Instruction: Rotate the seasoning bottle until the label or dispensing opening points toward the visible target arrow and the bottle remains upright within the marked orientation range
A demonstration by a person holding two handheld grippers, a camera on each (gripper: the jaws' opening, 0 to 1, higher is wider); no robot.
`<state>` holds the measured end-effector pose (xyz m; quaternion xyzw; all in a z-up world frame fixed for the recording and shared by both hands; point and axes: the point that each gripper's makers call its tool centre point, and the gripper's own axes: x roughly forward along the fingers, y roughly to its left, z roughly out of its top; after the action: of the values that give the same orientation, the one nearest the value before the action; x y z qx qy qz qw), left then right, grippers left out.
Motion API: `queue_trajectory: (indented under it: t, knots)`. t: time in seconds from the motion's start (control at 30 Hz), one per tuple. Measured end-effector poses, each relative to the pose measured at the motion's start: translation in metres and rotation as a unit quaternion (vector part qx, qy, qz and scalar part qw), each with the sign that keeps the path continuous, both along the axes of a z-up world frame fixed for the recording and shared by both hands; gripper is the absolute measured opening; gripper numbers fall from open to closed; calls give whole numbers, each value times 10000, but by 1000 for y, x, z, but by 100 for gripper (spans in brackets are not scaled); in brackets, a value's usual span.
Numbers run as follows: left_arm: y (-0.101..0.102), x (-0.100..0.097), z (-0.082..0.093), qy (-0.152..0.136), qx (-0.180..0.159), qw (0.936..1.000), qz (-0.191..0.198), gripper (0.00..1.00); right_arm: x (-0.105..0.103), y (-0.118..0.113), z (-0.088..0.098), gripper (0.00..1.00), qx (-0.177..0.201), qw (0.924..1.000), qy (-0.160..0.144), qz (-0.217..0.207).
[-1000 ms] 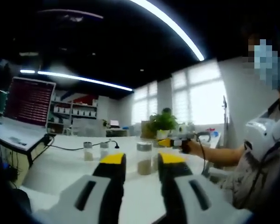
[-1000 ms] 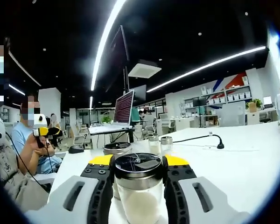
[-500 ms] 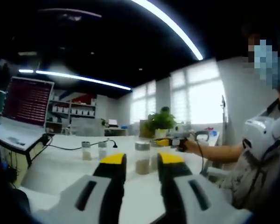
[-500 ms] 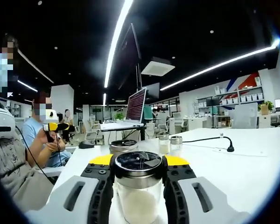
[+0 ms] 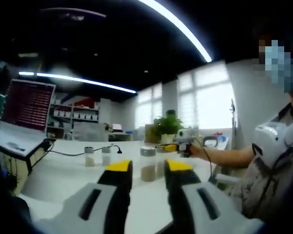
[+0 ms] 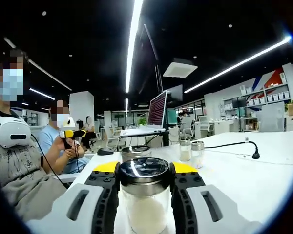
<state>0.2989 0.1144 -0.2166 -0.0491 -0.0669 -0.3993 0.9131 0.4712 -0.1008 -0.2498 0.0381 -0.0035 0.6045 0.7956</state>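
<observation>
Seasoning bottle [image 6: 145, 195], clear glass with a steel lid, stands near on the white table [image 6: 263, 170], clamped by the right gripper [image 6: 145, 168]; twisting could tip it. Left gripper [image 5: 142, 168] hangs narrowly parted, empty.

Ahead of our left gripper [image 5: 143, 166] the white counter [image 5: 63, 175] lies bare up to a jar [image 5: 148, 165] standing between the jaw tips' lines. Two small jars [image 5: 96, 156] and a black cable [image 5: 73, 154] block the far left. On our right, another jar [image 6: 134, 152] stands close behind the clamped bottle [image 6: 146, 195].
</observation>
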Motion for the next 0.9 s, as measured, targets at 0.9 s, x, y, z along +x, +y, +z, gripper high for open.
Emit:
queue_trajectory:
  t: [0.9]
  knots:
    - [0,-1,2,-48,-31,10000,-42,27,-11,4,1,63,223,9990,190,-337]
